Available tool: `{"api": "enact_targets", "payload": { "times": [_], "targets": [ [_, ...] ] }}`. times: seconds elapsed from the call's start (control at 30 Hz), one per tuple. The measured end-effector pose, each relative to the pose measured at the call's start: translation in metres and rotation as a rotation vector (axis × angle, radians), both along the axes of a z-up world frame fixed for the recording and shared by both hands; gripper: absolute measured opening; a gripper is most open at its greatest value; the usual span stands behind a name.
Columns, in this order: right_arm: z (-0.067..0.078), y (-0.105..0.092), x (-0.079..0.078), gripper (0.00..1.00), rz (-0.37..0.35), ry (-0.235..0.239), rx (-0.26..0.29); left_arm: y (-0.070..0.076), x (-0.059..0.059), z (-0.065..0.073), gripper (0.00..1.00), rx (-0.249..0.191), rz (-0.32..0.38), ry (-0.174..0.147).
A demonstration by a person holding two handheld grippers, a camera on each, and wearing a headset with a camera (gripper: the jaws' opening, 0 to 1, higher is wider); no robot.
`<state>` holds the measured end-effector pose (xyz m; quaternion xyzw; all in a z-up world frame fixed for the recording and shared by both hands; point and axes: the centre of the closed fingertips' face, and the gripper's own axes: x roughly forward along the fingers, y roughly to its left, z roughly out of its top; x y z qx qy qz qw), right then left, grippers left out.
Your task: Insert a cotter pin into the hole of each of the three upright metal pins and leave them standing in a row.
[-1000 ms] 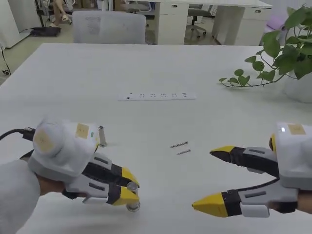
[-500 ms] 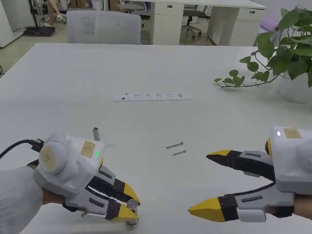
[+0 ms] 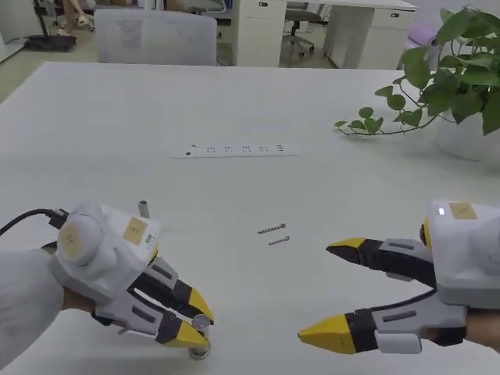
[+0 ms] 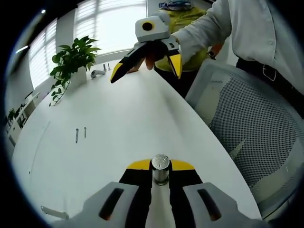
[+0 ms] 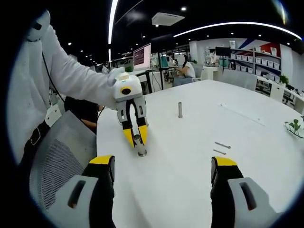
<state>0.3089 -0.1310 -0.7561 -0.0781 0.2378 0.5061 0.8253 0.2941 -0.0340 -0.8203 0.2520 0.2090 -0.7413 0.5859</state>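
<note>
In the head view, the left tongs (image 3: 197,325) are at about 7 o'clock, near the front edge of the white worktop (image 3: 234,101). They are clenched on an upright metal pin (image 3: 201,321). The yellow tips press its shaft from both sides, just under the round head, and its foot seems to rest on the worktop. In the left gripper view the pin stands straight between the two tips.

The right tongs (image 3: 322,293) are at about 4 o'clock, well apart from the left ones. They are released, with a wide gap between the tips and nothing inside.

A second metal pin (image 3: 144,208) stands alone on the worktop, at about 11 o'clock from the held pin and partly behind the body of the left tongs. Two cotter pins (image 3: 272,229) lie flat, just beside each other, near the middle of the worktop, at about 1 o'clock from the held pin. Farther away, at 12 o'clock, lies a white power strip (image 3: 234,150). A green plant (image 3: 453,70) is at about 2 o'clock.
</note>
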Motion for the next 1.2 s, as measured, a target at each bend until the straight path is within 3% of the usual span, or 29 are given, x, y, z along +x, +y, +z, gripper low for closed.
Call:
{"api": "enact_targets", "payload": {
  "times": [0.27,0.43,0.77,1.0,1.1,1.13,1.2],
  "targets": [
    [0.000,-0.001,-0.001,0.85,-0.006,0.001,0.001,0.000,-0.003,0.001,0.11,-0.012,-0.033,0.017],
    [-0.001,-0.001,-0.001,0.85,-0.007,0.003,0.000,-0.002,-0.004,0.002,0.12,-0.019,-0.011,0.035],
    [0.003,-0.001,0.000,0.85,-0.007,-0.004,0.002,-0.004,0.000,0.008,0.25,-0.040,0.045,0.064],
    [0.003,0.000,0.000,0.85,-0.002,-0.007,0.000,-0.001,0.008,0.028,0.31,-0.149,0.193,0.090],
    [0.003,0.000,0.001,0.85,0.002,-0.007,-0.001,0.005,0.008,0.036,0.34,-0.189,0.265,0.084],
    [0.003,0.001,0.001,0.85,0.003,-0.007,-0.001,0.005,0.009,0.039,0.34,-0.211,0.283,0.064],
    [0.002,0.002,0.001,0.85,0.008,-0.005,-0.003,0.010,0.007,0.042,0.34,-0.233,0.328,0.058]
  ]
}}
